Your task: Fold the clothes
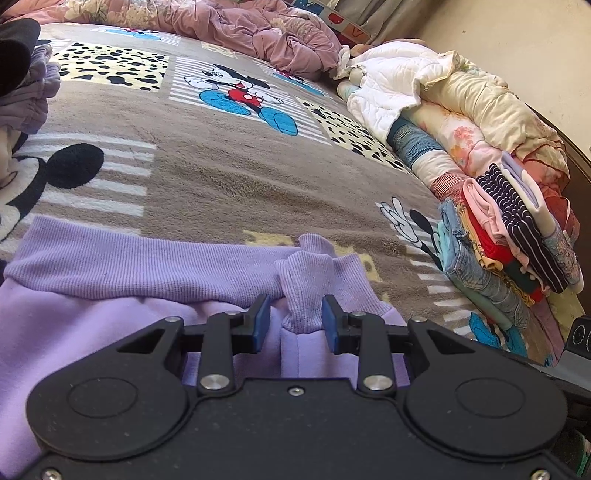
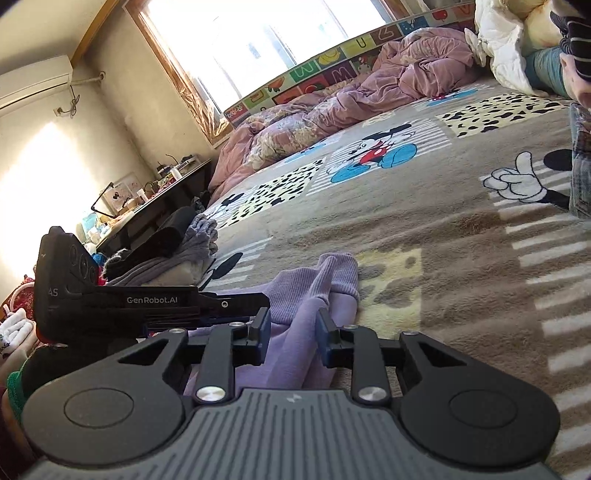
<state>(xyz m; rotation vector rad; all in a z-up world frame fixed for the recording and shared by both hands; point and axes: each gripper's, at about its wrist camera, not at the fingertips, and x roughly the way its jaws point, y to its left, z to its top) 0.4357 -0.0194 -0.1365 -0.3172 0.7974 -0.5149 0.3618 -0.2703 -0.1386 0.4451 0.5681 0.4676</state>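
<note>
A lavender sweatshirt (image 1: 110, 258) lies on the cartoon-mouse blanket (image 1: 221, 177), ribbed hem facing away. In the left wrist view, its ribbed cuff (image 1: 304, 291) stands up between the blue pads of my left gripper (image 1: 295, 321), which is shut on the sleeve just below the cuff. In the right wrist view, my right gripper (image 2: 293, 328) is shut on a raised fold of the same lavender sweatshirt (image 2: 325, 280), close beside the left gripper's black body (image 2: 155, 301). The cloth below both grippers is hidden.
A stack of folded clothes (image 1: 509, 251) stands at the blanket's right edge, with rolled quilts (image 1: 461, 110) behind it. Loose dark and purple garments (image 2: 177, 251) are heaped at the left. A crumpled pink duvet (image 1: 258, 33) lies at the far end. Beyond stand a cluttered desk (image 2: 147, 199) and a window (image 2: 258, 40).
</note>
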